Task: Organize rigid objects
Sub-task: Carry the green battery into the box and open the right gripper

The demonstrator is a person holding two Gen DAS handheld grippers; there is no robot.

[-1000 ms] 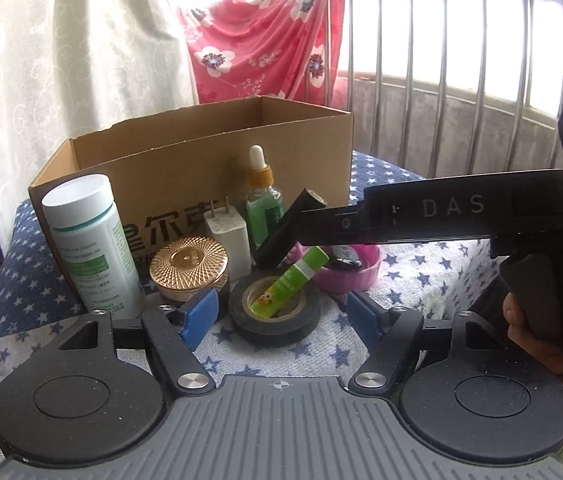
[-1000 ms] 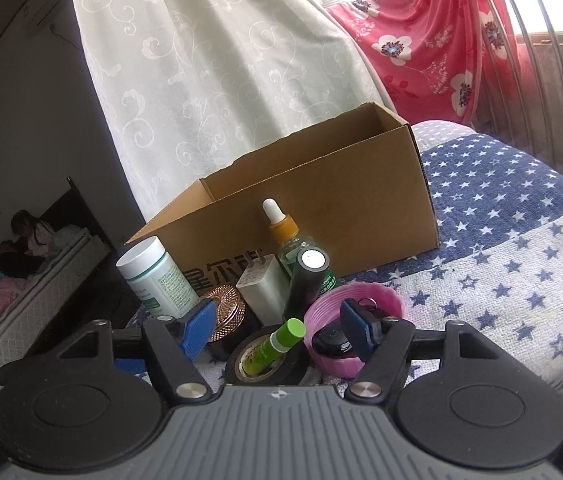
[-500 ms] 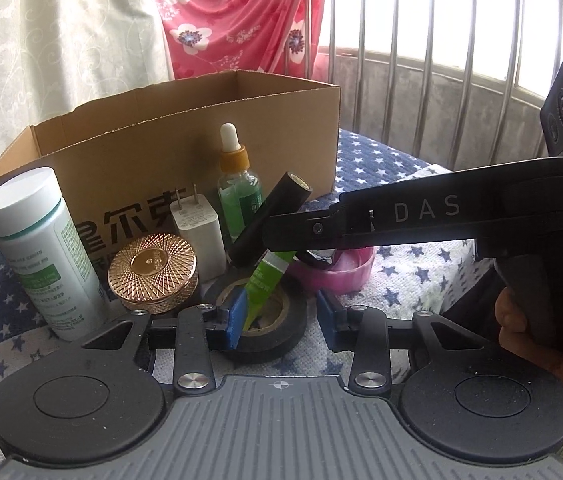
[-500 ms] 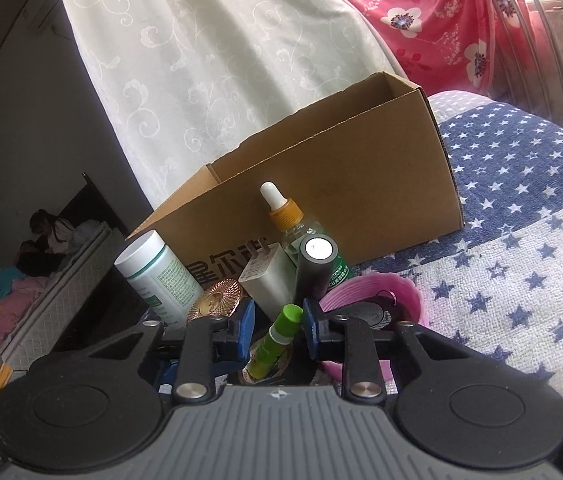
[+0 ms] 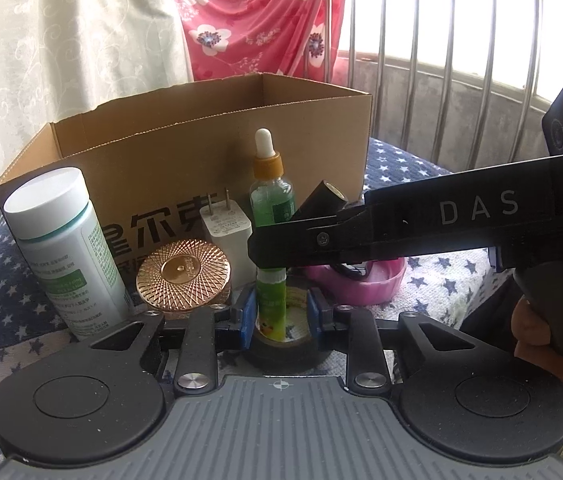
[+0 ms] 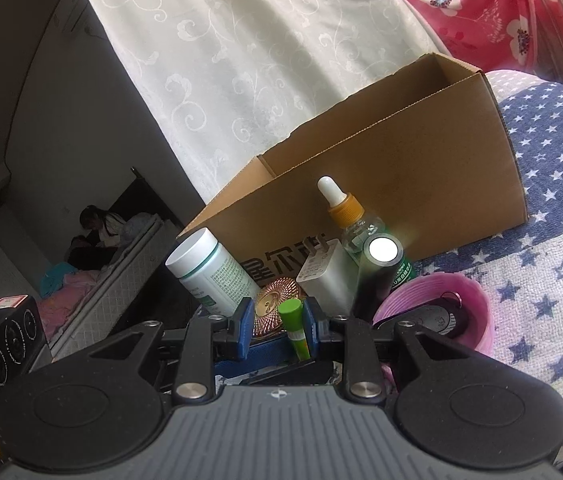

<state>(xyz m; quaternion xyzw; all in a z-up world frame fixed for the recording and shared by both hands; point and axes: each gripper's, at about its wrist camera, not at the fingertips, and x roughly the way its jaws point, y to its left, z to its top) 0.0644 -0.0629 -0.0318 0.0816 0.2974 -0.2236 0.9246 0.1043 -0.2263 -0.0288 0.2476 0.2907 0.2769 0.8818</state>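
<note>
Green tube stands pinched by both hand-held grippers.

One cardboard box, two bottles, one charger, one tape roll, one pink bowl.

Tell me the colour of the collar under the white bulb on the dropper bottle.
Amber-orange collar on the clear green-liquid dropper bottle; clearest in the left wrist view.

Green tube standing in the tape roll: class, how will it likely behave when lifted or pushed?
The green tube looks small and plastic, so probably light and stiff. It stands tall and narrow inside the tape roll, so a push would likely tip it. Being round, it might then roll.
</note>
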